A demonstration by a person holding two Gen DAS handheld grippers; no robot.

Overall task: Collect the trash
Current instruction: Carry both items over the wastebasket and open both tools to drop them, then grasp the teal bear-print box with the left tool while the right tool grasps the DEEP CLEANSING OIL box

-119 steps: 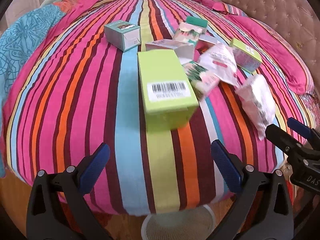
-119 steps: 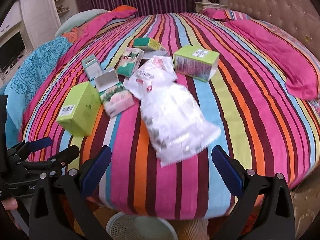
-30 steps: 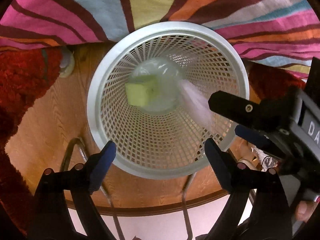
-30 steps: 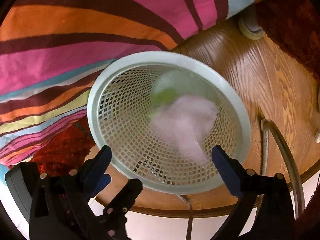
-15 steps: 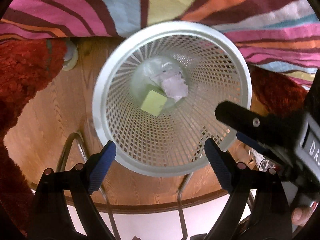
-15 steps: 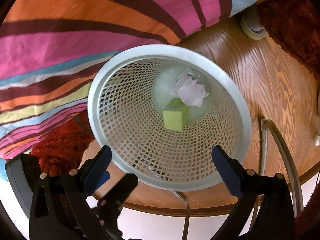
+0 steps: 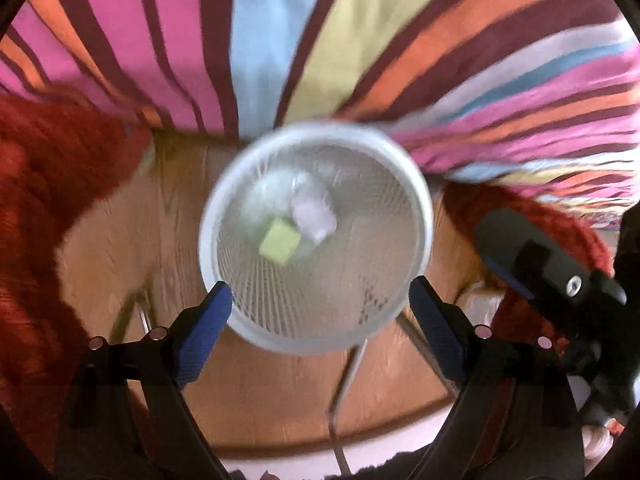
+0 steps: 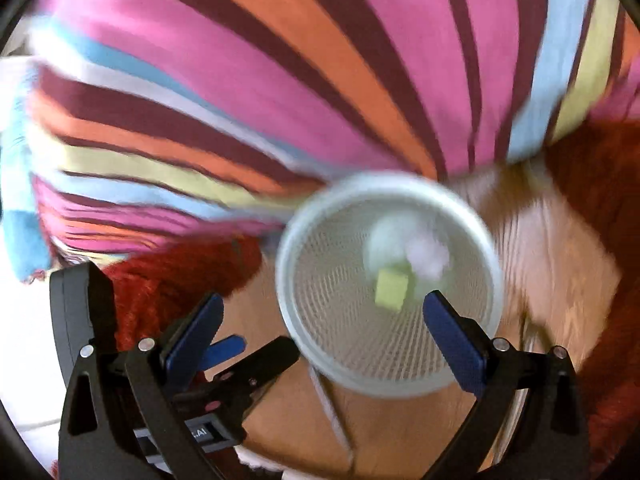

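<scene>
A white mesh wastebasket (image 7: 216,216) stands on the wooden floor below the bed edge; it also shows in the right wrist view (image 8: 492,280). Inside lie a lime green box (image 7: 279,241) and a crumpled white plastic bag (image 7: 313,216), seen too in the right wrist view as the box (image 8: 392,290) and the bag (image 8: 428,256). My left gripper (image 7: 320,320) is open and empty above the basket. My right gripper (image 8: 322,324) is open and empty above the basket's left rim. Both views are blurred by motion.
The striped bedspread (image 7: 320,40) hangs over the bed edge above the basket. A red shaggy rug (image 7: 32,200) lies to both sides. A metal chair frame (image 7: 352,364) stands on the wood floor (image 7: 132,220) by the basket. The other gripper (image 7: 552,280) shows at right.
Both grippers have pulled up and back from the basket, so it looks smaller and more of the bedspread shows. The green box and plastic bag have settled at the basket's bottom.
</scene>
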